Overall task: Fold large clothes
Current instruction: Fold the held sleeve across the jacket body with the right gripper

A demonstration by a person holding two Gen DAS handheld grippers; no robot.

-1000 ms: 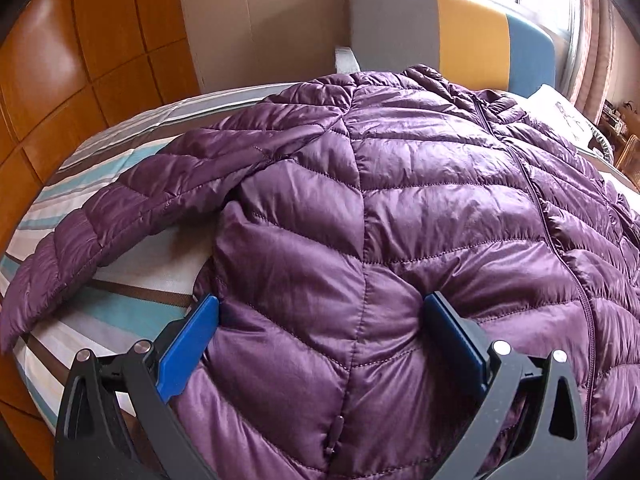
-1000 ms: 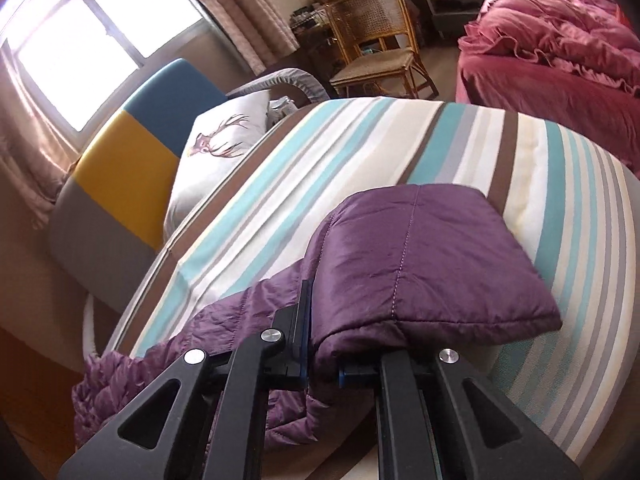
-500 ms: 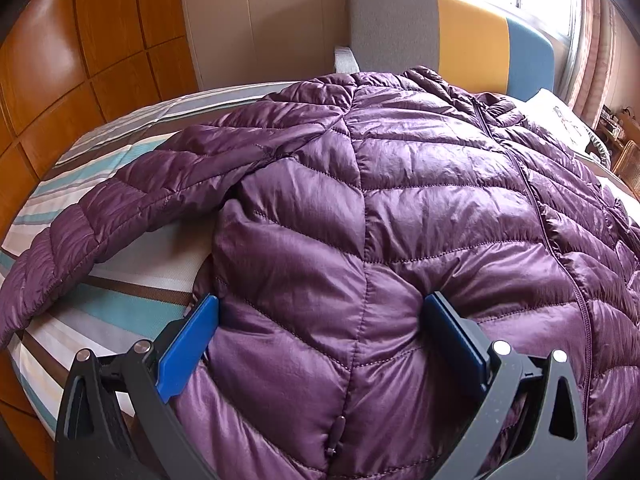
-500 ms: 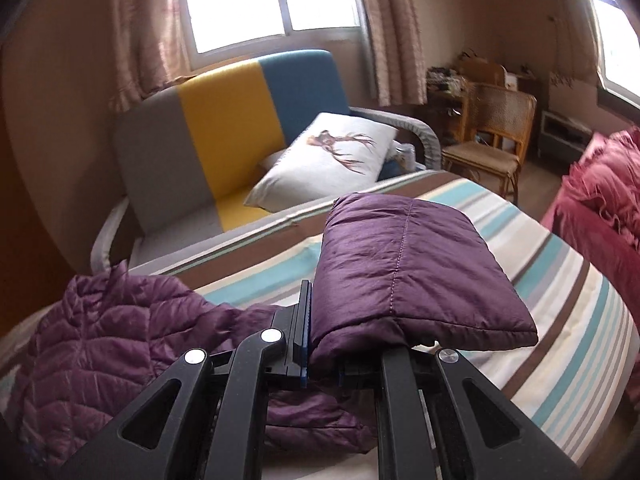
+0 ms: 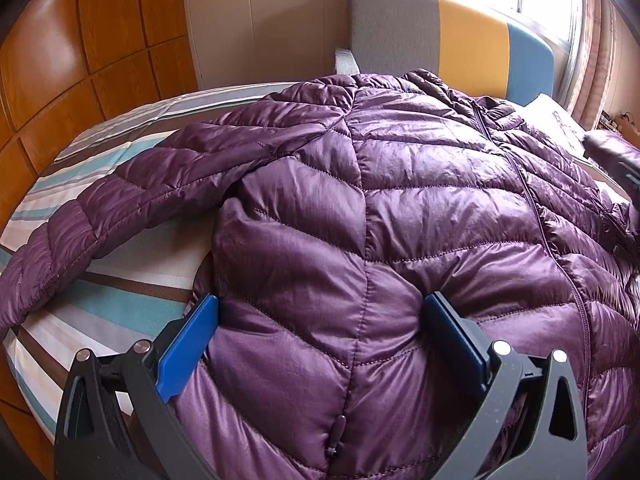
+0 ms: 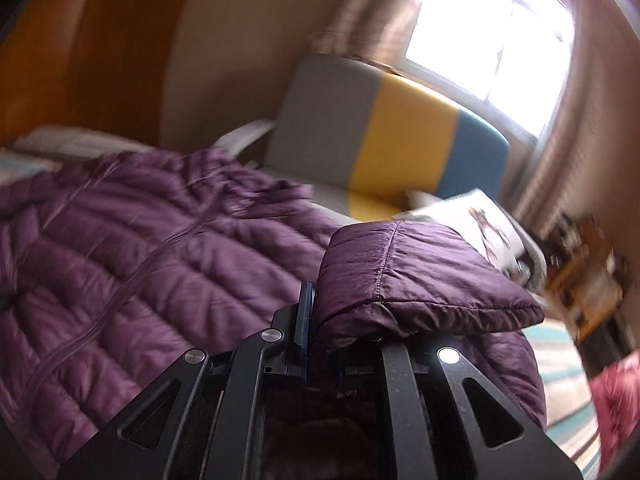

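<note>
A purple quilted down jacket (image 5: 400,208) lies spread, front zipper up, on a striped bed (image 5: 120,292). Its left sleeve (image 5: 100,216) stretches out to the left. My left gripper (image 5: 320,320) is open, its blue pads pressed down on the jacket's lower hem area, with fabric bulging between them. My right gripper (image 6: 320,320) is shut on the cuff of the other sleeve (image 6: 420,280) and holds it lifted above the jacket body (image 6: 140,248). That lifted cuff also shows at the right edge of the left wrist view (image 5: 612,152).
A grey, yellow and blue sofa (image 5: 452,44) stands beyond the bed's far edge, with a white deer-print cushion (image 6: 480,220) on it. Orange wood panelling (image 5: 80,48) is on the left. A wicker chair (image 6: 584,280) and a red bedspread (image 6: 616,400) are at the right.
My right gripper has swung left with the sleeve cuff, from over the bare striped bed to over the jacket body. My left gripper has stayed in place on the hem.
</note>
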